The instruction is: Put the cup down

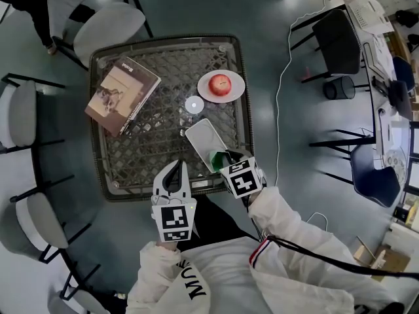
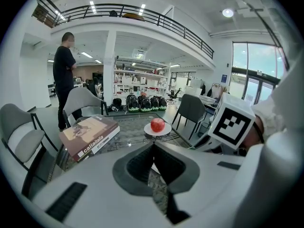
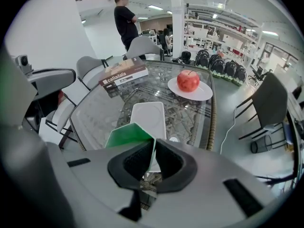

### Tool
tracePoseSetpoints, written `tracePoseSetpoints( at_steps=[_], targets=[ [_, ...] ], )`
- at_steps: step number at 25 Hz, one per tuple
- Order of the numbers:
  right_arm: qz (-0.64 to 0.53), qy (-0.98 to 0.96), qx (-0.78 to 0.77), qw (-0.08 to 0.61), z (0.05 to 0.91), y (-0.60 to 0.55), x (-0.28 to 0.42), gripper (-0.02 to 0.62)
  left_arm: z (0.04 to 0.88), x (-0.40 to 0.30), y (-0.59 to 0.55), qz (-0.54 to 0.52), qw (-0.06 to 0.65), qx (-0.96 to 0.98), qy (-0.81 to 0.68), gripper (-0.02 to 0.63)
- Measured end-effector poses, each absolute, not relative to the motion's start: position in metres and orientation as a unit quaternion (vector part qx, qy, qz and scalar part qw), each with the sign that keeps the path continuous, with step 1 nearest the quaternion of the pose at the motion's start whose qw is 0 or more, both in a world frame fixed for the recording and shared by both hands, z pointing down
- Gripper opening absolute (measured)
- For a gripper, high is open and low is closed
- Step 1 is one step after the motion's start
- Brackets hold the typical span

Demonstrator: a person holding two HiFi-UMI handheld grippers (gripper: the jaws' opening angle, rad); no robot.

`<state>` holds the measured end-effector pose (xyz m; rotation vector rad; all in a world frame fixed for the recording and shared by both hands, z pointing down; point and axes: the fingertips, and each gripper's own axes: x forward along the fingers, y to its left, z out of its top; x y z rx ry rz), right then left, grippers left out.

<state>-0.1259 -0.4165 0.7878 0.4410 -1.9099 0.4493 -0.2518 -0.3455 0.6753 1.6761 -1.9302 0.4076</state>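
Right claw [image 3: 153, 148]: pressed together on a thin green flap [image 3: 128, 136], pinched edge-on between the dark ribbed pads; pointing steeply down at the near edge of the worktop.
Cup [image 3: 148, 118]: white, smooth and matte, reading as a rounded oblong from both views. It hangs tipped beyond the claw over the near right part of the worktop. The flap appears to belong to it.
Contact with glass: cannot tell whether the cup's far end touches or only hovers close.
Task progress: judged late but unfinished. The cup is over the worktop and not yet released.
Task remainder: settle the cup on the glass, spread the claw, draw back.
Left claw [image 2: 153, 146]: pads together with nothing between them, idle just beside the right claw at the near edge.
Worktop [image 1: 131, 169]: square, with rounded corners; clear glass sheet, glossy, over a dark open-weave lattice with a woven rim.
Disc [image 1: 194, 104]: small, round and white, flat on the glass beyond the cup; what it is, unclear.
Plate [image 1: 236, 90]: white, shallow and round, in the far right part.
Apple [image 1: 220, 84]: red and glossy, sitting on the plate.
Book [image 1: 122, 95]: thick softcover with a brown photographic cover, lying flat at far left.
Chairs [image 1: 108, 18]: grey padded shells on thin dark frames, standing around the worktop.
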Motion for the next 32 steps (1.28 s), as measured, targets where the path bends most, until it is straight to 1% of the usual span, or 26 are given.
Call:
tracePoseSetpoints(
  at_steps=[13,19,25,31,32],
  targets=[
    [0.183,-0.805,0.182,0.534,0.791,-0.417,-0.128,0.021,0.672,-0.248,-0.336,0.159,0.277,0.622,-0.714,0.011],
    [0.194,-0.81,0.192,0.518,0.791,-0.422,-0.128,0.023,0.668,-0.249,-0.328,0.159,0.278,0.621,-0.715,0.011],
    [0.19,-0.809,0.195,0.52,0.791,-0.425,-0.128,0.052,0.666,-0.251,-0.317,0.164,0.278,0.621,-0.714,0.011],
    [0.198,-0.81,0.202,0.513,0.789,-0.427,-0.126,0.117,0.658,-0.251,-0.306,0.167,0.274,0.623,-0.713,0.011],
    [0.197,-0.81,0.204,0.512,0.789,-0.427,-0.126,0.117,0.657,-0.252,-0.303,0.167,0.274,0.623,-0.713,0.011]
  ],
)
